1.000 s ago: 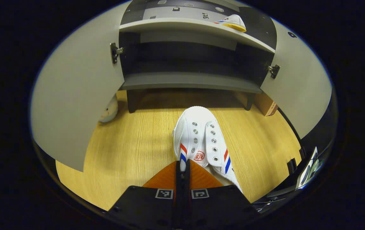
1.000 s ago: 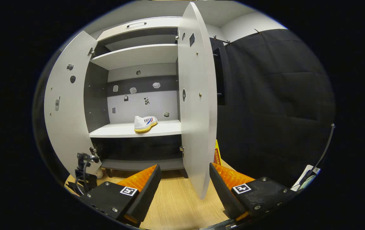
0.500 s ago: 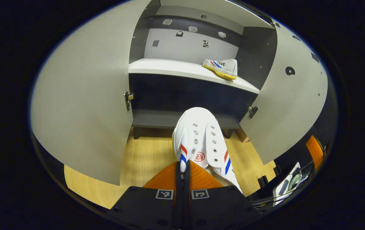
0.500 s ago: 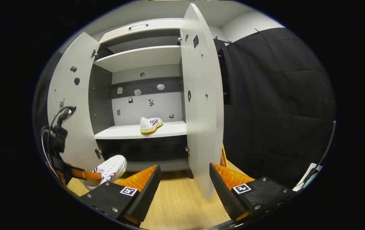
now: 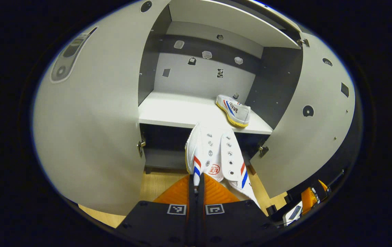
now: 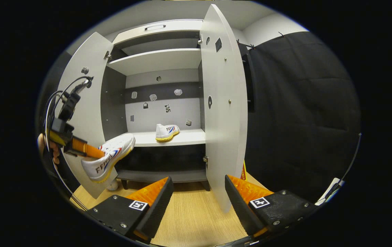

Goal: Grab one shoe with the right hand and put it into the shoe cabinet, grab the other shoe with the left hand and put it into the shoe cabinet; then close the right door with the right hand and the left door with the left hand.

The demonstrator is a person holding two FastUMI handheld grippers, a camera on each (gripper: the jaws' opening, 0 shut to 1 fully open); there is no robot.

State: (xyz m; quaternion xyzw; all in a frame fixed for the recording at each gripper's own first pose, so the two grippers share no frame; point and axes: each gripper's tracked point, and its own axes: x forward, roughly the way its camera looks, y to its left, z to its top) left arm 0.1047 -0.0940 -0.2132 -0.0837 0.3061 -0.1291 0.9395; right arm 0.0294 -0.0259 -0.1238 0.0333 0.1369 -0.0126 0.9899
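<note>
So the left door [image 6: 86, 103] of the shoe cabinet [image 6: 158, 61] swings wide open, which leaves room to reach in. Just in front of it, the left gripper [image 5: 196, 181] is clamped tight on the side edge of a white shoe [image 5: 216, 154], near the heel, so the toe points ahead at the shelf. In the right gripper view this shoe [image 6: 108, 156] hangs in the air, toe tipped up, close to the front edge of the middle shelf [image 6: 182, 137]. I think it is held that way so it can slide in toe first.

Next, on that shelf, the other shoe [image 6: 167, 131] already rests on its sole, over toward the right side. That leaves a bare spot on its left for the one being carried.

Then comes the right door [image 6: 223, 113], also open, so nothing can be shut yet. The right gripper [image 6: 197, 199] waits low over the wooden floor [image 6: 189, 219] with its fingers spread apart and nothing between them.

Counting up: two shoes, two doors, two grippers. I can see three shelves [image 6: 155, 60] in the right gripper view.
</note>
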